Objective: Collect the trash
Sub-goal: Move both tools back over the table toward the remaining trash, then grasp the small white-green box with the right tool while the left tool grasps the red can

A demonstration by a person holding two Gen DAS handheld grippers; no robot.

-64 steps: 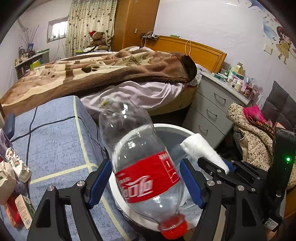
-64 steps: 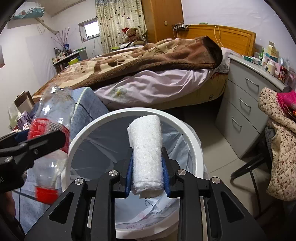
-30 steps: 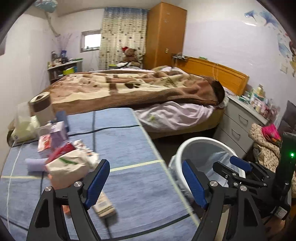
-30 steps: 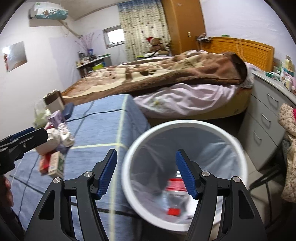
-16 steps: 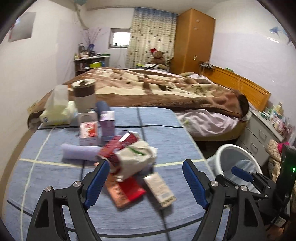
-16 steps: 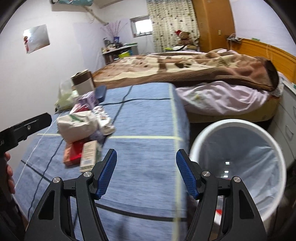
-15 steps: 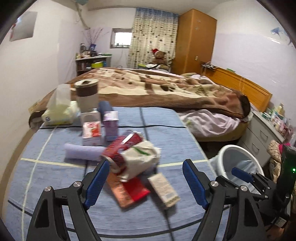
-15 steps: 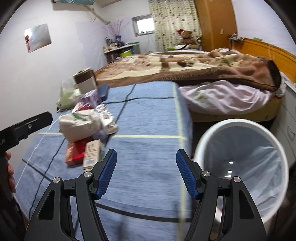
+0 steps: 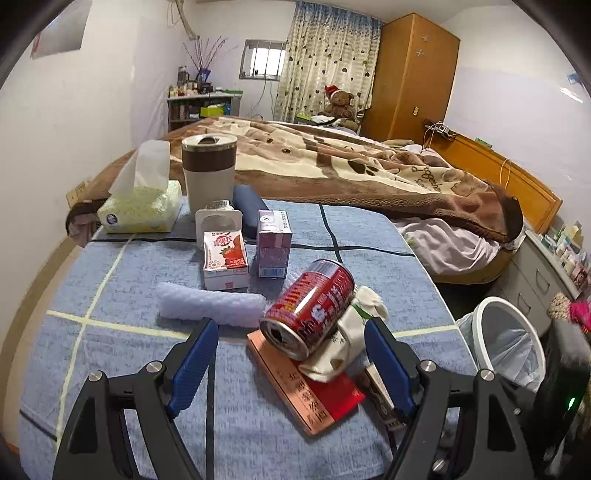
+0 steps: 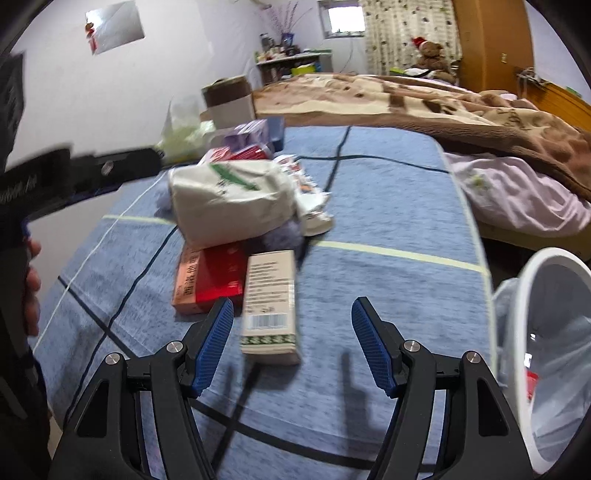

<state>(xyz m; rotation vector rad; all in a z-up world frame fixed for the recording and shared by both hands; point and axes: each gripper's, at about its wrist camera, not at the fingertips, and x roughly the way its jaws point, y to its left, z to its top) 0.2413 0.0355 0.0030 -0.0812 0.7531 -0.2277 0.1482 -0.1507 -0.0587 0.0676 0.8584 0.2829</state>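
Blue tablecloth (image 9: pixel 332 236) ahead: can (image 9: pixel 308 308) lies between the wide, empty left gripper (image 9: pixel 291 360), long axis seemingly along it; right gripper (image 10: pixel 291 341), wide, empty, faces the carton (image 10: pixel 271 304).

Both views are evenly and fairly brightly lit by soft daylight, with the window (image 9: pixel 264 63) at the top centre of the left wrist view glowing pale and its bars washed out. That view is sharp across the middle, and the red can (image 9: pixel 308 308) carries small highlights. The right wrist view is smeared by motion: the white bag (image 10: pixel 231 197) and the boxes at centre left are streaked, and the window (image 10: pixel 341 16) at its top is blown white. Faint, soft shadows lie on the blue surface (image 10: pixel 388 229) below. Both frames bend strongly outward, with 4 black corners.
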